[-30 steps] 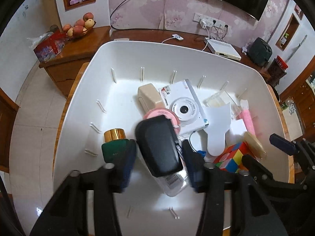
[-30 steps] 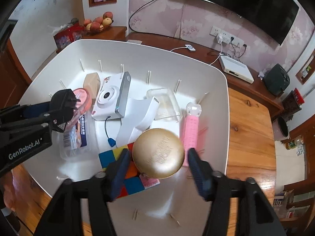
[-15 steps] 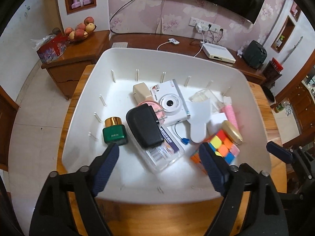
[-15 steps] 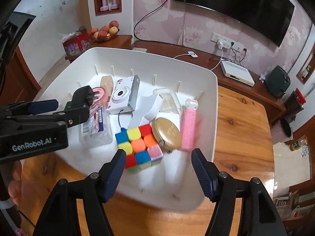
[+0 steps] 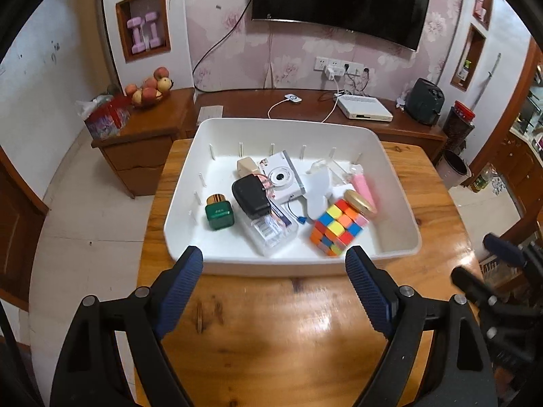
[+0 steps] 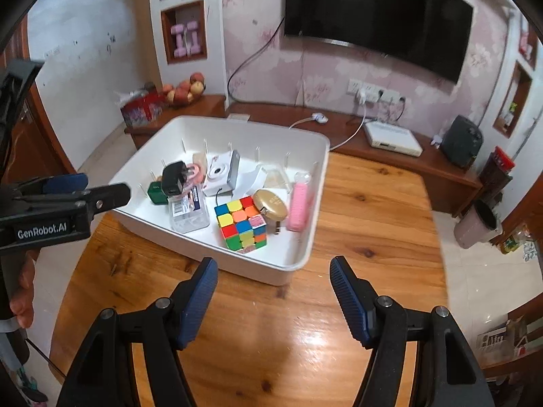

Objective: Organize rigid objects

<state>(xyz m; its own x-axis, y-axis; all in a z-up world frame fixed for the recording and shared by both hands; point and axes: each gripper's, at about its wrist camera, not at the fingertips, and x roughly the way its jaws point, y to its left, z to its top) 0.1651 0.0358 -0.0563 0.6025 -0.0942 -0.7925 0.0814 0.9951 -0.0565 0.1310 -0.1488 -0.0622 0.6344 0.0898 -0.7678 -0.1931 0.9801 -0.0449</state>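
The white bin [image 5: 288, 123] [image 6: 319, 176] sits on the wooden table [image 5: 288, 322]. It holds a black charger [image 5: 249, 195] [image 6: 173, 178] on a clear box [image 5: 269, 230], a green bottle [image 5: 219, 213], a white camera [image 5: 281, 181], a colour cube [image 5: 336, 227] [image 6: 242, 224], a gold round case [image 5: 359, 201] [image 6: 271, 203] and a pink tube [image 5: 363, 186]. My left gripper [image 5: 274, 256] [image 6: 98, 186] hangs open and empty before the bin's near wall. My right gripper [image 6: 273, 264] [image 5: 475, 257] is open and empty too, off the bin's near corner.
Behind the table runs a low wooden sideboard [image 5: 152, 125] with a fruit bowl [image 5: 149, 93], a red tissue box [image 5: 107, 118] and a white router [image 5: 364, 110]. A waste bin [image 6: 478, 225] stands on the floor at right. A person's hand [image 6: 23, 291] holds the left gripper.
Both grippers drew back and up out of the bin to the table in front of it. The left jaws widened off the black charger. The gold case stayed in the bin by the cube.
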